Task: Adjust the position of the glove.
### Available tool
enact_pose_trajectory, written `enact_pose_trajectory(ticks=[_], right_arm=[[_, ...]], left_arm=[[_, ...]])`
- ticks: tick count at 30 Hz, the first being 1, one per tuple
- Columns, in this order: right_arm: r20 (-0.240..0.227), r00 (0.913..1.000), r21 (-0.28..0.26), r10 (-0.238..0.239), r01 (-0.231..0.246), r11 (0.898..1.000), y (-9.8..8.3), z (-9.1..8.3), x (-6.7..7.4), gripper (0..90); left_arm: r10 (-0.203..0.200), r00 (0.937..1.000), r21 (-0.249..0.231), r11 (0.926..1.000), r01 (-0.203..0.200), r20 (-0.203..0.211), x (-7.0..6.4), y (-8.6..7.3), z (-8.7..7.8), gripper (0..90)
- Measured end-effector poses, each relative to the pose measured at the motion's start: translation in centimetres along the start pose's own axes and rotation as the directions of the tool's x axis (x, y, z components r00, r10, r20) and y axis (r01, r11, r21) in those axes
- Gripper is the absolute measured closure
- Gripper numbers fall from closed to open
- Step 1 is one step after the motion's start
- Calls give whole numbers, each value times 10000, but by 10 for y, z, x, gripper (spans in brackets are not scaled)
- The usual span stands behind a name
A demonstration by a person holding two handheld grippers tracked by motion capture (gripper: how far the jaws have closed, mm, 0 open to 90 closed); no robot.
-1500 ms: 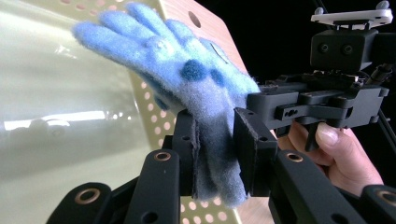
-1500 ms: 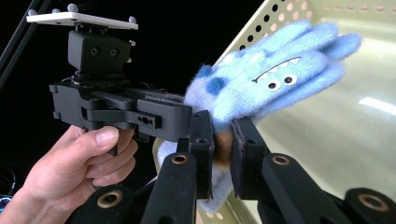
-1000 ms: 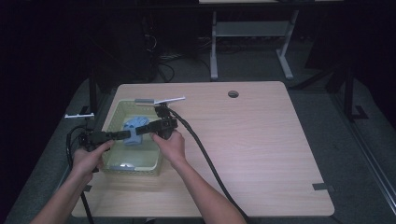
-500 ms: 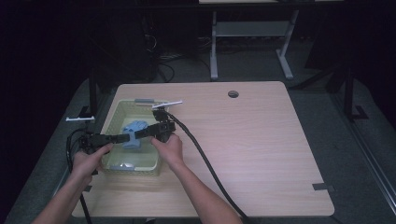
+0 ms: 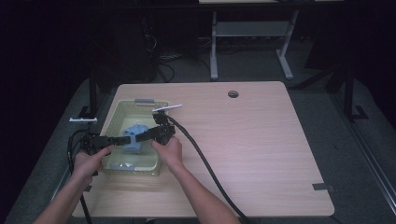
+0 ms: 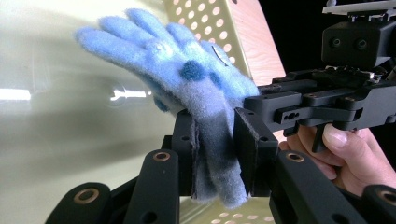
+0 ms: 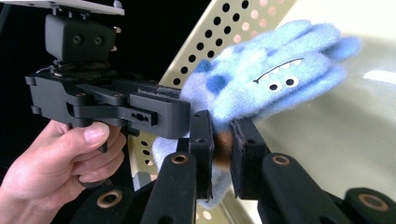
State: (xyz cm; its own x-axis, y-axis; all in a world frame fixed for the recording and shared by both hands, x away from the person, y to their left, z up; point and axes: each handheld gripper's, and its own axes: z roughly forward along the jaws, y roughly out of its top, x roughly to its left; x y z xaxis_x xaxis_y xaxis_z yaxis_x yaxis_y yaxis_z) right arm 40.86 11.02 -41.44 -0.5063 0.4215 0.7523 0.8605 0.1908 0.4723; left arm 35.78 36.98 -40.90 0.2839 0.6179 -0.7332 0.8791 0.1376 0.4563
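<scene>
Blue fleece glove (image 5: 133, 140) held above the perforated yellow-green basket (image 5: 140, 105), its cuff pinched between the clamped jaws of left gripper (image 6: 212, 154) and right gripper (image 7: 223, 149), fingers free.

Perforated walls of the basket (image 5: 116, 114) hem both grippers; bare table (image 5: 261, 140) lies open rightward

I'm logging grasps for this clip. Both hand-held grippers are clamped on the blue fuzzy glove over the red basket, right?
Not quite: the basket is pale yellow-green, not red, as the high view shows. The rest holds: the left hand-held gripper and the right hand-held gripper are both clamped on the blue fuzzy glove over it.
</scene>
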Motion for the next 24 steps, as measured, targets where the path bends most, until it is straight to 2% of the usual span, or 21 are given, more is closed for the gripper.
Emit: enact_pose_trajectory(ticks=[7,12,20,24], right_arm=[[73,10000,235,28,-30,9997,-3,5,-4,803],[113,9999,314,36,-40,9995,-4,7,-5,802],[311,9995,421,47,-60,9991,-4,9,-6,803],[402,9992,454,5,-24,9990,-4,9,-5,802]], left_arm=[[-271,9996,134,9995,272,-50,4,-4,2,699],[-276,9995,204,9994,279,-160,7,-5,4,699],[-204,9977,450,9987,233,-652,4,-4,7,696],[-254,9969,527,9982,294,-744,3,-4,9,693]])
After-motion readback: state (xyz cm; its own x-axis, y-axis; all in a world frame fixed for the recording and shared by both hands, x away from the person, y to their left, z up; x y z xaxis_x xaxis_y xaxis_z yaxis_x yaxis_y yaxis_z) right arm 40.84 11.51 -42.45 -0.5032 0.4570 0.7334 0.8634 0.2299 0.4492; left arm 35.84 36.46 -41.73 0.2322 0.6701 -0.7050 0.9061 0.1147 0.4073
